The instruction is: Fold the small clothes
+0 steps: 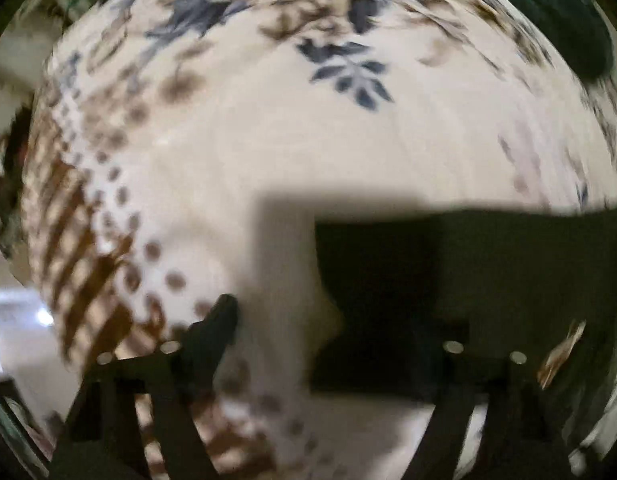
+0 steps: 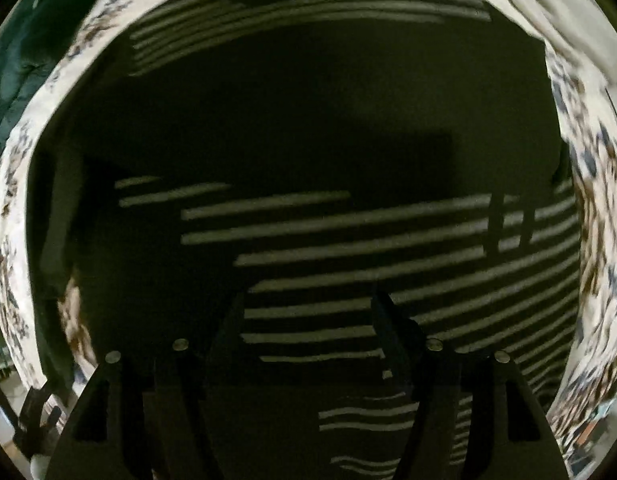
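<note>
A dark garment with thin white stripes (image 2: 308,208) lies spread on a floral bedsheet (image 2: 12,208) and fills the right wrist view. My right gripper (image 2: 308,312) hovers just above it, its black fingers (image 2: 392,324) apart with striped cloth showing between them. In the left wrist view a corner of the same dark garment (image 1: 468,280) lies at the lower right on the cream floral sheet (image 1: 268,140). My left gripper (image 1: 332,320) is open; its left finger (image 1: 216,324) is over the sheet, its right finger lost against the dark cloth.
A dark green cushion or blanket (image 1: 564,12) lies at the sheet's far right edge, and also shows in the right wrist view (image 2: 24,40). The left gripper's black frame (image 2: 32,416) shows at the lower left of the right wrist view.
</note>
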### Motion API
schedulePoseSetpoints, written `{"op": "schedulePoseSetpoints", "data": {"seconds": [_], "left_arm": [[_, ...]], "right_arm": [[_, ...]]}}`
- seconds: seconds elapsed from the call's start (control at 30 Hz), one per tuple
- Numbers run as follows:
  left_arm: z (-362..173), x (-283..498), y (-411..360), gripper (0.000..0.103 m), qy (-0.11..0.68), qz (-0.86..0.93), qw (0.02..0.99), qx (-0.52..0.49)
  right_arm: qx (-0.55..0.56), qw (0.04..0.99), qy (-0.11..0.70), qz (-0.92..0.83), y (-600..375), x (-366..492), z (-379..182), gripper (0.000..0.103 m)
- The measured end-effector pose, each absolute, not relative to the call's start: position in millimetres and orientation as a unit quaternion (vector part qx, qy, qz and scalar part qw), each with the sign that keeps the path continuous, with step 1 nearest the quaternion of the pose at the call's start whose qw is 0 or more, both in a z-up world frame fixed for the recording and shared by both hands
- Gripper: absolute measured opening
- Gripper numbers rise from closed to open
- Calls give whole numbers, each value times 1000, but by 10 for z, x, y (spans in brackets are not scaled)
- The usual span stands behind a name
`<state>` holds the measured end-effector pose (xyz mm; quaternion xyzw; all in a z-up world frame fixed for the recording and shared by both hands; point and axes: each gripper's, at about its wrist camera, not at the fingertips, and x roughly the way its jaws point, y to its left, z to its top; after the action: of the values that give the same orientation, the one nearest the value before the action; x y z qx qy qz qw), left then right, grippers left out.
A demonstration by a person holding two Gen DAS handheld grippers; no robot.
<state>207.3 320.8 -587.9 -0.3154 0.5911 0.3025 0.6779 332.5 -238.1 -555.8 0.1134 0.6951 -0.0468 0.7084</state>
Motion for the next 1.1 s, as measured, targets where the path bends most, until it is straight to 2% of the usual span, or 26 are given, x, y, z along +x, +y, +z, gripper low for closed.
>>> {"op": "schedulePoseSetpoints", "data": {"seconds": [0.07, 0.13, 0.33, 0.43, 0.5, 0.53, 0.57, 0.6, 0.63, 0.73, 0.8, 0.83, 0.87, 1.1], "left_arm": [[-5774, 2130, 3295, 7, 561, 301, 699, -327], [-5595, 2142, 3371, 0, 534, 305, 718, -326], [-4904, 2067, 3982, 0, 422, 346, 757, -360], [-4989, 2138, 4242, 0, 423, 288, 757, -406], [-5115, 2225, 4172, 11, 451, 242, 759, -403], [-5214, 2249, 4104, 29, 470, 223, 755, -398], [-5269, 2269, 4046, 52, 478, 213, 753, -400], [-5368, 2238, 3946, 63, 487, 201, 746, -406], [-5533, 2206, 3860, 68, 498, 191, 732, -423], [-5861, 2159, 3636, 68, 529, 173, 693, -459], [-5890, 2156, 3435, 64, 528, 193, 710, -424], [-5866, 2178, 3383, 30, 530, 198, 717, -409], [-5834, 2192, 3356, 4, 528, 204, 721, -399], [-5281, 2290, 3888, 4, 437, 239, 768, -402]], "right_arm": [[106, 707, 698, -49, -2363, 3289, -5618, 68], [96, 710, 697, -43, -2308, 3279, -5636, 68], [78, 719, 690, -30, -2176, 3281, -5576, 68], [80, 720, 688, -23, -2114, 3294, -5541, 68], [81, 721, 688, -16, -2065, 3297, -5528, 68], [79, 720, 689, -13, -2039, 3291, -5529, 68], [78, 719, 690, -10, -2022, 3283, -5531, 68], [79, 719, 691, -8, -2010, 3277, -5531, 68], [78, 718, 692, -6, -1999, 3269, -5530, 68], [68, 719, 692, -2, -2014, 3242, -5512, 68], [62, 718, 693, -3, -2033, 3215, -5516, 68], [60, 718, 694, -3, -2016, 3212, -5533, 68], [56, 716, 696, -5, -2025, 3194, -5548, 68], [49, 717, 695, -2, -2065, 3095, -5482, 68]]}}
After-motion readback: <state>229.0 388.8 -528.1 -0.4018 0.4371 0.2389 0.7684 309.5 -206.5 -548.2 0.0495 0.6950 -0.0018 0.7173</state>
